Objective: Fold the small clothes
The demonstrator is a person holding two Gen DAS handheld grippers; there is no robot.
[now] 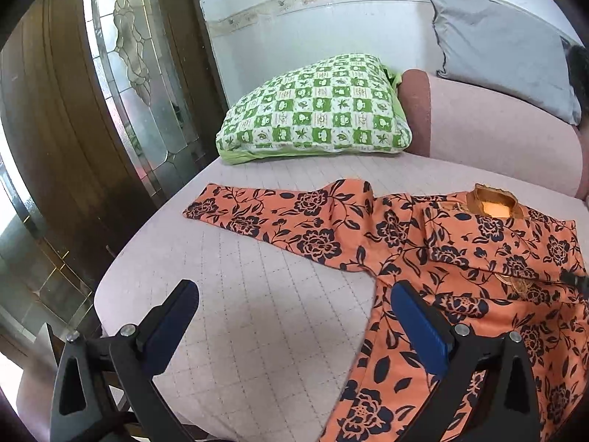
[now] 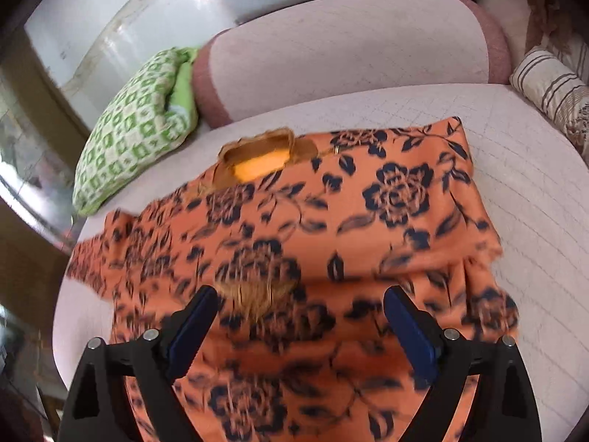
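Note:
An orange garment point(image 1: 441, 258) with a dark blue flower print lies flat on the pale quilted seat point(image 1: 257, 313). Its left sleeve point(image 1: 265, 213) stretches out to the left and its brown collar point(image 1: 493, 202) faces the backrest. My left gripper point(image 1: 294, 294) hovers open above the seat, at the garment's left edge, with nothing between its blue pads. In the right wrist view the garment point(image 2: 331, 221) fills the middle, its right side folded over the body. My right gripper point(image 2: 300, 302) hangs open over the garment's middle, holding nothing. That view is blurred by motion.
A green and white checked pillow point(image 1: 316, 110) leans at the seat's back left. The pink backrest point(image 1: 497, 129) carries a grey cushion point(image 1: 504, 48). A striped cushion point(image 2: 552, 84) lies at the far right. A wood and glass door point(image 1: 110, 110) stands left of the seat.

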